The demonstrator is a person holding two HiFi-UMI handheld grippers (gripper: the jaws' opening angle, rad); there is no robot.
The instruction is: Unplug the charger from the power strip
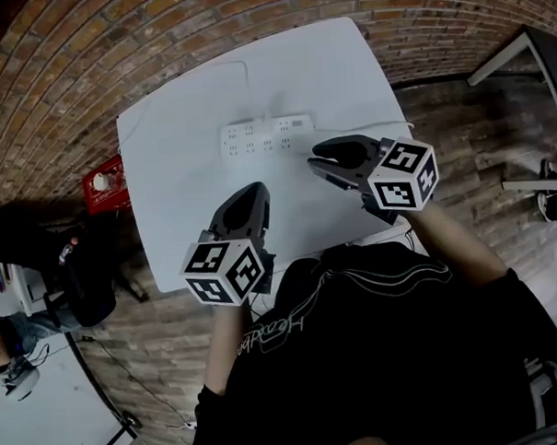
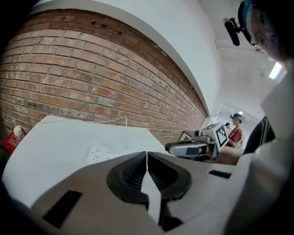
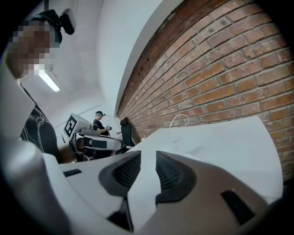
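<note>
Step in hand: approach, nothing gripped yet.

Power strip (image 1: 256, 139) lies flat on the white desk (image 1: 182, 221), toward the far side and about mid-width. A white block at its right end (image 1: 295, 126) is taken to be the charger. It is white on white, so the outline is not sure. A thin white cable (image 1: 377, 125) runs off to the right from that end.

Left claw (image 1: 256, 190): jaws shut tight, ribbed pads meeting, nothing between them. It hangs over the near part of the desk, pointing toward the strip and well short of it.

Right claw (image 1: 318, 160): jaws parted with a clear gap, nothing between them. It is just near and right of the strip's right end, closer than the left claw and not touching.

Judgement on the next move:
- right claw goes on to the charger body, jaws either side of it, then closes
- left claw, shut, likely presses down on the strip's left part so the strip does not lift
- pull straight out of the socket, not at a slant

Risk: a light strip may slide on the smooth desk
</note>
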